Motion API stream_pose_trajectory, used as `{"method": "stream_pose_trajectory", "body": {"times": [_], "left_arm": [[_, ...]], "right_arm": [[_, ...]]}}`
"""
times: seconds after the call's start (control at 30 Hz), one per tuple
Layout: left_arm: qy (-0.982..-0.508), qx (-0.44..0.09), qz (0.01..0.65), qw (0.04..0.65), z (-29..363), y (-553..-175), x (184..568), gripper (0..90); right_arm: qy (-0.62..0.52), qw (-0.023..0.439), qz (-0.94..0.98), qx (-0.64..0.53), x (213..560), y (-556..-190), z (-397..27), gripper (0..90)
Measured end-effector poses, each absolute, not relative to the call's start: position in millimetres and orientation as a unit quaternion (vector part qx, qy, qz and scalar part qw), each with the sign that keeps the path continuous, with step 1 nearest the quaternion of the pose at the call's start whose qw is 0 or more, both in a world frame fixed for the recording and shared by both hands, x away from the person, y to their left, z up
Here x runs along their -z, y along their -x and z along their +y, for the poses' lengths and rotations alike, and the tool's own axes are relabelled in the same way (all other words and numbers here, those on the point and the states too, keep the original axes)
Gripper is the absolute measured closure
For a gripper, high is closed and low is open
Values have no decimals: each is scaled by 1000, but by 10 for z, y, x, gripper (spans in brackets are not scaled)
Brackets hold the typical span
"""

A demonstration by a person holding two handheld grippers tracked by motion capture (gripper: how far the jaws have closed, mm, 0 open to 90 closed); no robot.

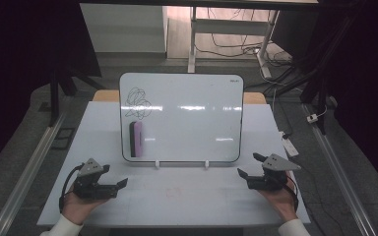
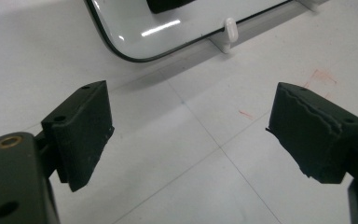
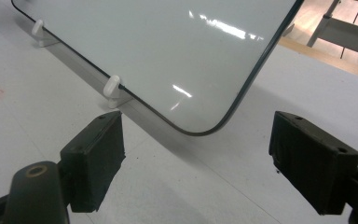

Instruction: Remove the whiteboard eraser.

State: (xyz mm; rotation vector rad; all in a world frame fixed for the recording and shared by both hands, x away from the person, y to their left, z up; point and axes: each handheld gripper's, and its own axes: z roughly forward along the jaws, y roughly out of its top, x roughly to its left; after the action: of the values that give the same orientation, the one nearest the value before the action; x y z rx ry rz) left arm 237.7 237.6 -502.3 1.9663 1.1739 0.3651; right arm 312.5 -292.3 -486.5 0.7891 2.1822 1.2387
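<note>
One whiteboard [image 1: 187,118], one eraser [image 1: 136,139]; two grippers, both jaws wide apart, empty.

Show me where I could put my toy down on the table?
Best spot: the bare table between the left gripper and the right gripper, in front of the whiteboard. There are narrower bare strips beside the board's left and right edges. On the board, the eraser and scribble crowd its left side.

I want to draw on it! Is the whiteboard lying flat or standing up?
Standing up, leaning back. The whiteboard rests with its bottom edge in two small white clips on the table, and its top tilts away.
</note>
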Motion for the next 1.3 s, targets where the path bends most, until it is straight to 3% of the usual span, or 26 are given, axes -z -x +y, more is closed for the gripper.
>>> {"method": "stream_pose_trajectory", "body": {"times": [0.73,1.3], "left_arm": [[-770,-145,475,401,2440,-2321,5026,146],[-762,-175,469,411,2289,-2418,4735,174]], "right_arm": [[-281,258,805,-454,4891,-3130,-2845,206],[-281,261,806,-451,4893,-3119,-2787,215]]}}
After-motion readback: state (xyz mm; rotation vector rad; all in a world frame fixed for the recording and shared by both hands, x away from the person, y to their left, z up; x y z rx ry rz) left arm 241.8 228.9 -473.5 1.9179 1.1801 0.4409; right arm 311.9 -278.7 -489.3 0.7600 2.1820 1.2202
